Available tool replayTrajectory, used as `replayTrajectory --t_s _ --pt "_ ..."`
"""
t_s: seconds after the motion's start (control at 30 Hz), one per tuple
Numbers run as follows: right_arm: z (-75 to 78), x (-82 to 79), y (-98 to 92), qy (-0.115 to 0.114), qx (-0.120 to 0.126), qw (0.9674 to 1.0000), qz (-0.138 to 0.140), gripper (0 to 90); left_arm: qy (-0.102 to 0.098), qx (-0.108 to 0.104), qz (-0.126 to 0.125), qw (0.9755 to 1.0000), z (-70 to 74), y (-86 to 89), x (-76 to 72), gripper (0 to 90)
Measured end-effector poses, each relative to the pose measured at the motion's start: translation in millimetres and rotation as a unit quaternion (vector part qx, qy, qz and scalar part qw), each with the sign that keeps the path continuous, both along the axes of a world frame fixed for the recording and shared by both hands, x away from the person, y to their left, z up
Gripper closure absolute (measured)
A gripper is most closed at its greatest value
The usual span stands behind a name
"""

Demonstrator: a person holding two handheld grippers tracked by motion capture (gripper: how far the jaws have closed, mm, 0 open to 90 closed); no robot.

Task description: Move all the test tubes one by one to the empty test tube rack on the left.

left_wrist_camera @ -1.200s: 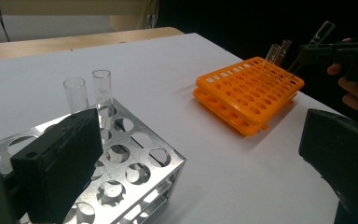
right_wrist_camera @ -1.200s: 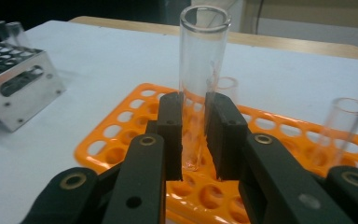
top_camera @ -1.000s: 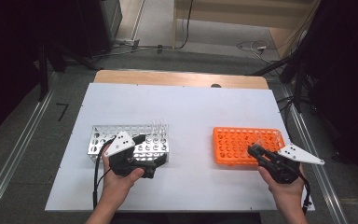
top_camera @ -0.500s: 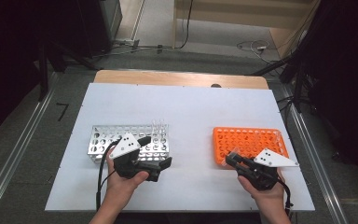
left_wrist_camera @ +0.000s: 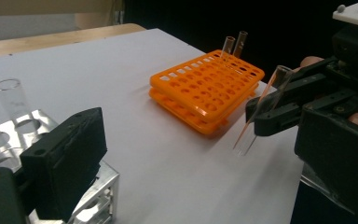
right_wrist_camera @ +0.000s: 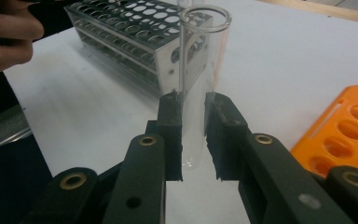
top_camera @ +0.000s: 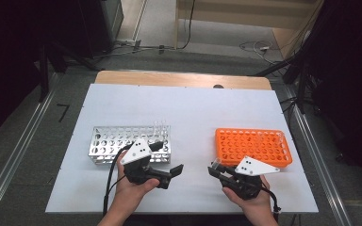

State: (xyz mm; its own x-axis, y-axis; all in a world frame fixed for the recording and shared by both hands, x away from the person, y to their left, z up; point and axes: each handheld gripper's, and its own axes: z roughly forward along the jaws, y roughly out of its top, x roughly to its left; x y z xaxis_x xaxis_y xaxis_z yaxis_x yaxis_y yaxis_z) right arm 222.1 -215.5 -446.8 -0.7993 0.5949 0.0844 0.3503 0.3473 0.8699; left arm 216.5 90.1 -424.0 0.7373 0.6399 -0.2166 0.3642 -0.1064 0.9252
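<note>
Clear glass test tube [right_wrist_camera: 200,88], open-topped

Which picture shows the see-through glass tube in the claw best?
The right gripper view: the clear glass test tube stands upright and close, pinched between the right claw and its black pads. The left gripper view shows the tube farther off, tilted in that claw. In the high view it is too small to make out.

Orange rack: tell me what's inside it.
The orange rack holds two clear test tubes standing upright at its far corner. Its other visible holes look empty; how deep the tubes go is hidden by the rack.
</note>
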Motion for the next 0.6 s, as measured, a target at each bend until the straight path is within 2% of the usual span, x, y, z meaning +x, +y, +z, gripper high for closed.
replayTrajectory --t_s 0.17,0.37,0.53,0.6 --pt "-3.4 -3.1 10.7 0.003 -0.007 0.9998 0.016 73.9 0.002 0.001 -0.021 0.9998 -0.8 -13.3 -3.3 6.5" --pt "-6.0 -6.6 20.8 0.004 -0.012 0.9995 0.029 73.9 -0.001 0.007 -0.031 0.9995 -1.0 -27.5 -8.1 19.5" --pt "-7.5 -9.5 27.5 0.007 -0.015 0.9991 0.039 73.9 -0.002 0.012 -0.051 0.9986 -3.3 -36.1 -10.8 31.4" --pt "-7.5 -10.6 29.3 0.008 -0.015 0.9989 0.044 73.9 -0.010 0.009 -0.060 0.9981 -4.0 -39.0 -12.5 39.4"
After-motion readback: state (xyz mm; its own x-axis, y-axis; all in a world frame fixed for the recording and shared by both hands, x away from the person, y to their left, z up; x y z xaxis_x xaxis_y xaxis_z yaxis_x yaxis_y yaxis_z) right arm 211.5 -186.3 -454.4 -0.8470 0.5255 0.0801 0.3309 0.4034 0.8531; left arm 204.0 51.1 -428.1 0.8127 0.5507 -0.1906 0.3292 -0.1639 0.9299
